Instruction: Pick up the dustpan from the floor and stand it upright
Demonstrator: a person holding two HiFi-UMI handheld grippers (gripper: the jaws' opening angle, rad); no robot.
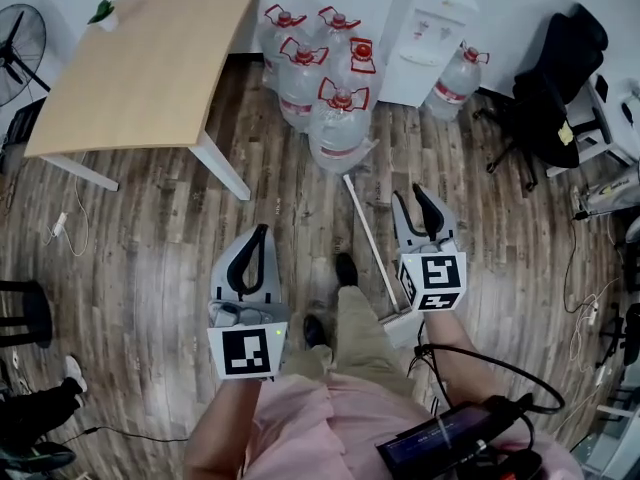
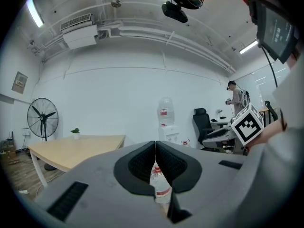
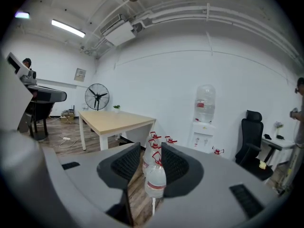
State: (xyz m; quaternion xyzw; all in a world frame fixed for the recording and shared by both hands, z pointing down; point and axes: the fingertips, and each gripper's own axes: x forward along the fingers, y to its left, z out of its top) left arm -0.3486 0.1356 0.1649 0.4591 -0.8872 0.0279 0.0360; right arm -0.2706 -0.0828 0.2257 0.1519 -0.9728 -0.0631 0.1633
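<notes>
Two tools (image 1: 262, 231) (image 1: 411, 195), one dustpan (image 1: 370, 243), one table (image 1: 150, 68)

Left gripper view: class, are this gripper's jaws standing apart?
No: the tips of the left gripper meet, and only a water bottle beyond shows through the slit below them.

Office: desk (image 1: 150, 63), water dispenser (image 1: 428, 28), swivel chair (image 1: 550, 98).

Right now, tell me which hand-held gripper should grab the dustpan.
Right. The right hand-held gripper hangs open beside the white long-handled dustpan; the left hand-held gripper is shut, farther off.
</notes>
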